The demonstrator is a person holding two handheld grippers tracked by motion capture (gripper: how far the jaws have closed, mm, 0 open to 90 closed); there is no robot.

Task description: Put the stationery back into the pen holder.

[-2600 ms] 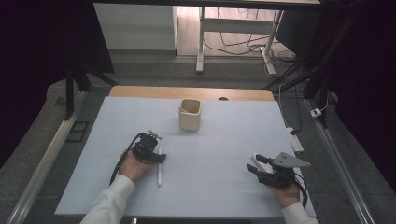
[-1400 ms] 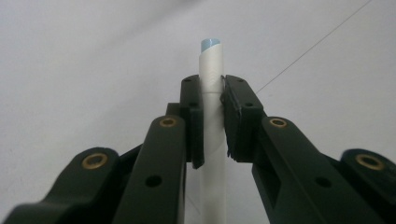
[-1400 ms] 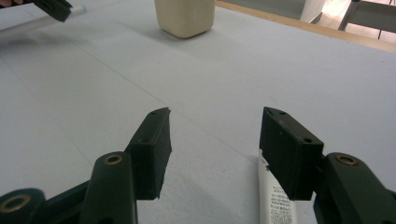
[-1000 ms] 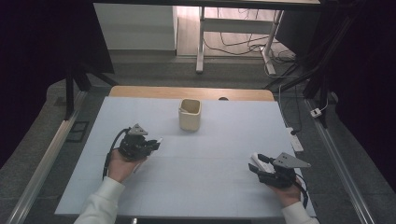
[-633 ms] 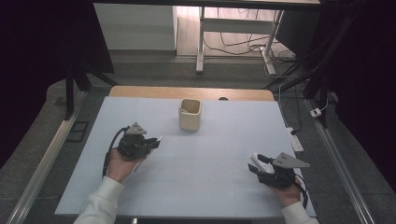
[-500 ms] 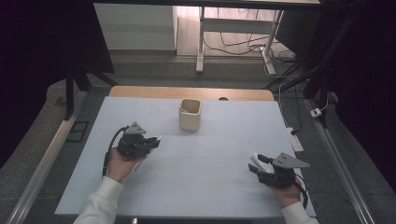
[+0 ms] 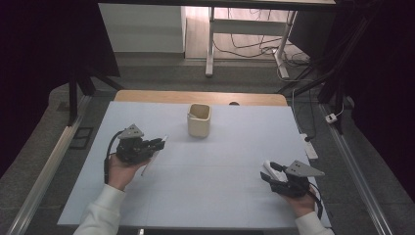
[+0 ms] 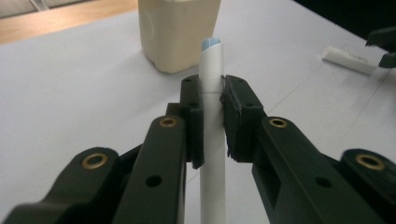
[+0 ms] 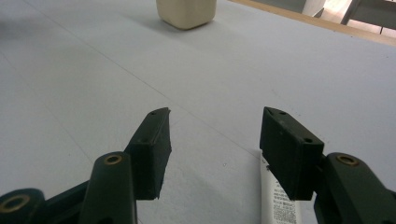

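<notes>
Left gripper at the left of the table, raised off the pale blue-white tabletop, jaws pinching a slim white cylindrical pen or marker with a pale blue tip. Pen clamped mid-shaft between the two black pads, tip projecting past them toward the cream square plastic cup. Cup upright at the far centre of the table, apart from both grippers. Right gripper low at the near right of the table, jaws spread, nothing between the pads. Short white tube with small printed lettering flat on the tabletop just beside the right-hand jaw of the right gripper, partly beneath it; contact not determinable from these views. Same tube lying on the tabletop to the right in the left gripper view.
</notes>
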